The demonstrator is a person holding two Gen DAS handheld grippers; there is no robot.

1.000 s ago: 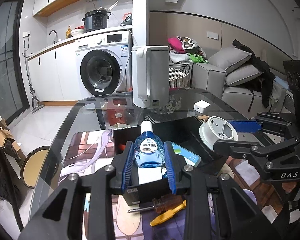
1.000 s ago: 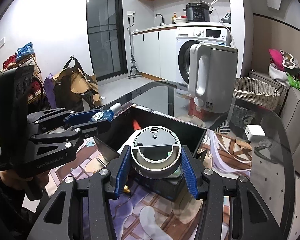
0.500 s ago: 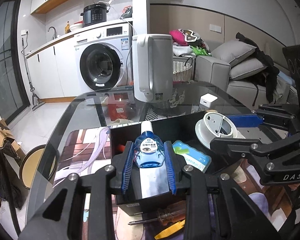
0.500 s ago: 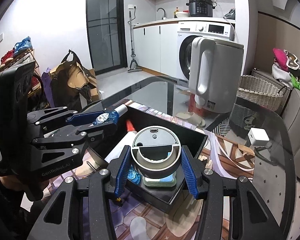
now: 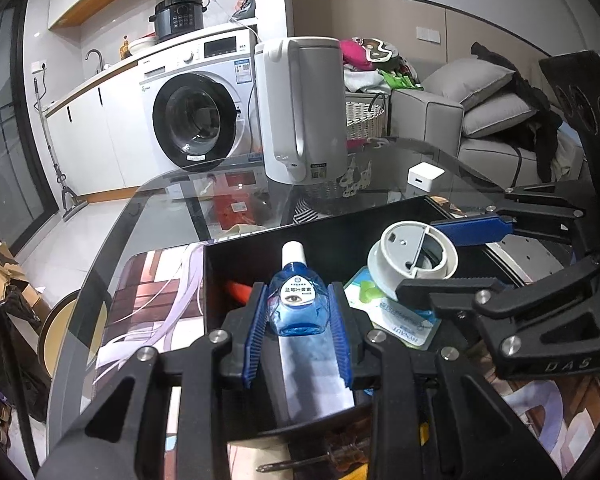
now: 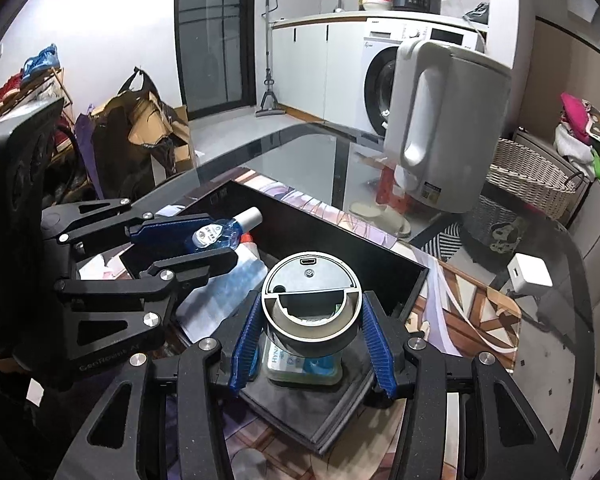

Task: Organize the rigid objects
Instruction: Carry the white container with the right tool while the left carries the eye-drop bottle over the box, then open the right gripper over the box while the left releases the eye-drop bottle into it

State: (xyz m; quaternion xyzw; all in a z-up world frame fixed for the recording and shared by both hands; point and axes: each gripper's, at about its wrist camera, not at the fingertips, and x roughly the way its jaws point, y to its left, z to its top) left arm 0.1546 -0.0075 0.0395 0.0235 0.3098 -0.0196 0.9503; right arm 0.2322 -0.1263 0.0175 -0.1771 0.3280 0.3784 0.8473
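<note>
Left gripper (image 5: pixel 298 312): blue ribbed pads pinch a small blue bottle (image 5: pixel 297 300) by its flat sides; white cap points away from the camera, label with an eye drawing faces up.
Bottle position: held above the near-left part of the black box (image 5: pixel 244 248), over a pale flat packet lying inside (not touching it, as far as the left wrist view shows).
Right gripper (image 6: pixel 310 324): pads clamp a round grey-and-white device (image 6: pixel 310 300) on opposite sides; its flat top with a half-moon opening faces the camera.
Device position: held over the right part of the same box, above a light green packet (image 6: pixel 300 368) lying on the box floor.
Box contents: also an orange-red item (image 5: pixel 236 290) at the left wall, partly hidden by the left gripper's finger.
Grippers relative: side by side over the box, near but apart (each shows in the other's camera).
Box location: on a printed mat (image 5: pixel 152 292) on a glass table (image 5: pixel 172 220).
Beyond box: white electric kettle (image 5: pixel 302 110) upright on the table; small white cube (image 5: pixel 424 174) to its right.
Near edge: screwdriver (image 5: pixel 320 456) with amber handle on the mat, just in front of the box.
Background: washing machine (image 5: pixel 198 118), wicker basket (image 6: pixel 534 180), sofa with cushions (image 5: pixel 484 96).
</note>
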